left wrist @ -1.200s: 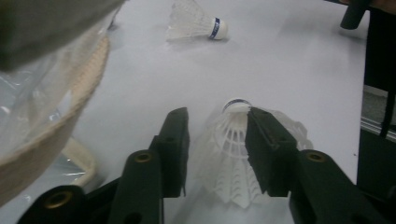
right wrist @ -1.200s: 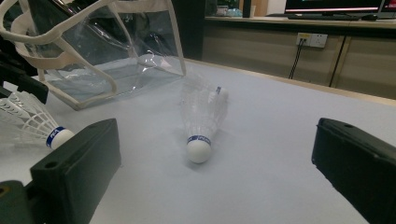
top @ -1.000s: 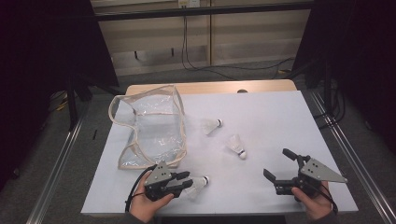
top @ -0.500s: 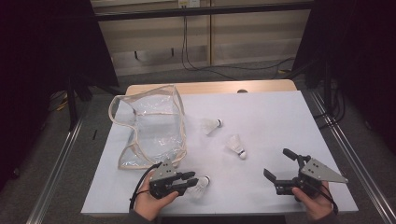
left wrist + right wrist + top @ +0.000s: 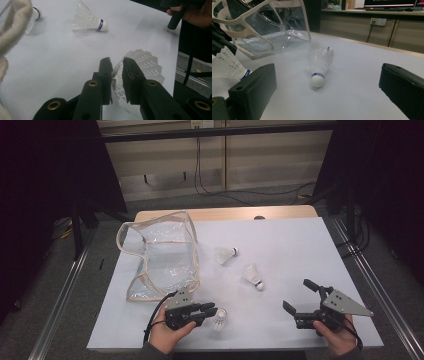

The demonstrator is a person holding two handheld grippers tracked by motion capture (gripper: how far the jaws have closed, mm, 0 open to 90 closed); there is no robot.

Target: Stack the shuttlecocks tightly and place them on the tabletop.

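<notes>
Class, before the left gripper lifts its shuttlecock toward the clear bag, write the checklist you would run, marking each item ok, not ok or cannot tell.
1. Left gripper jaws on the near shuttlecock: ok, they have just been closing and pinch its skirt.
2. Grip firm enough to lift: cannot tell.
3. Bag mouth open: ok, its rim stands up.
4. Way to the bag free of the other two shuttlecocks: ok, both lie to the right.
5. Right gripper out of the way: ok, open, at the table's right.
</notes>
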